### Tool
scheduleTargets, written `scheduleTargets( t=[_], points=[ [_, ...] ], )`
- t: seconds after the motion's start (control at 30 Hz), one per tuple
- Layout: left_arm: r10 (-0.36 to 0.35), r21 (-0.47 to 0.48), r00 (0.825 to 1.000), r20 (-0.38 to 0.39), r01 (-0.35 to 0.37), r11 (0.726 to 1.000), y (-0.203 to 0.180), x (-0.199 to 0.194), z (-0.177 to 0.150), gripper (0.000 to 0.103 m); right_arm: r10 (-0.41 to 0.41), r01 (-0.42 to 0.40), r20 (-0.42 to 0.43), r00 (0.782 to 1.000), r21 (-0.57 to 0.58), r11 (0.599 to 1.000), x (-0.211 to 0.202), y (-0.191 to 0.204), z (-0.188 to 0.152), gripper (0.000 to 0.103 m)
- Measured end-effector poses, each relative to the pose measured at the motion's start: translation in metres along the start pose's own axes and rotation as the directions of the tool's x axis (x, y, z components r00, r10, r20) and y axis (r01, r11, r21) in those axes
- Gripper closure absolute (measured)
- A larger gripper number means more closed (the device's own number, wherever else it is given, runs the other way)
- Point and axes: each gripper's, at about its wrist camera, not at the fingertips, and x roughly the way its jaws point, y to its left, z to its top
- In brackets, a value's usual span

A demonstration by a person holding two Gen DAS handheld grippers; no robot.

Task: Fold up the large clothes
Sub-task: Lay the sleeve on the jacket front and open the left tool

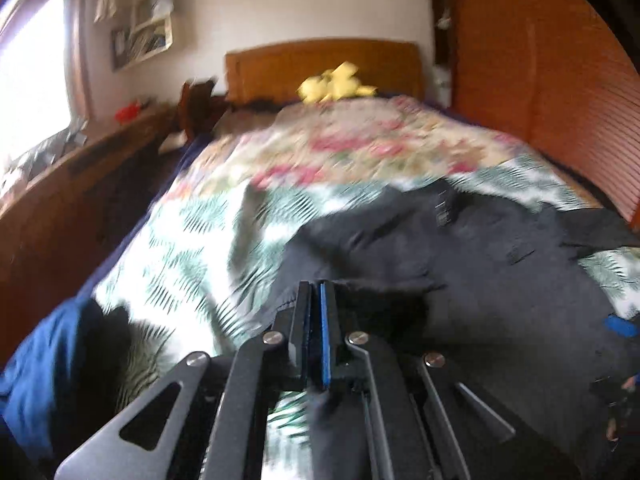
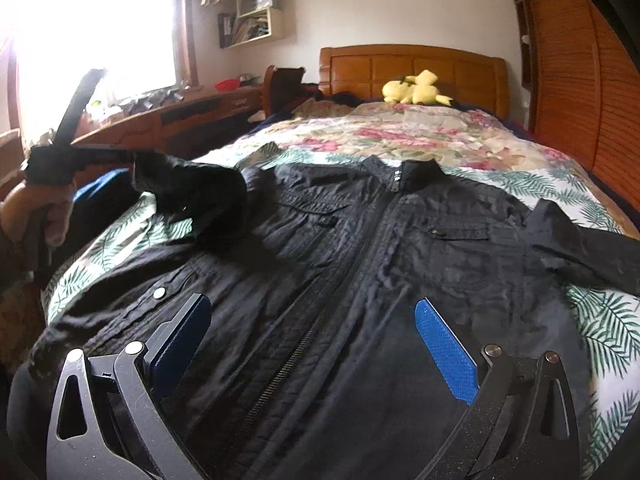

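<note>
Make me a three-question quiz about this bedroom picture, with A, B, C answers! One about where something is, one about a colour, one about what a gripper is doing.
1. Where does the plush toy lie?
A. by the headboard
B. on the window sill
C. on the jacket

2. What colour is the jacket?
A. red
B. black
C. white

3. How does the right gripper stand?
A. shut on the sleeve
B. shut on nothing
C. open over the jacket

Answers:
1 A: the yellow toy sits at the far end of the bed, against the wooden headboard.
2 B: the zipped jacket spread on the bed is black.
3 C: its blue pads stand wide apart above the cloth; the left gripper holds the sleeve.
</note>
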Motion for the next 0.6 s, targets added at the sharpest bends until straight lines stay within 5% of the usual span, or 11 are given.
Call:
scheduleTargets(
  t=[0.27, 0.47, 0.6],
  points=[
    [-0.142, 0.095, 0.989, 0.050, 0.137, 0.986, -0.079, -0.036, 0.027, 0.103, -0.042, 0.040, 0.039, 0.998, 0.048, 0.998, -0.023, -0.028, 0.004, 0.000],
    [-0.110, 0.134, 0.994, 0.022, 0.106, 0.985, -0.099, -0.047, 0.014, 0.101, -0.061, 0.057, 0.053, 0.997, 0.069, 0.996, -0.032, -0.040, 0.004, 0.000],
    [-0.160, 0.084, 0.987, -0.010, 0.161, 0.983, -0.094, -0.053, -0.008, 0.099, -0.059, 0.056, 0.041, 0.997, 0.072, 0.996, -0.027, -0.040, 0.003, 0.000]
  ],
)
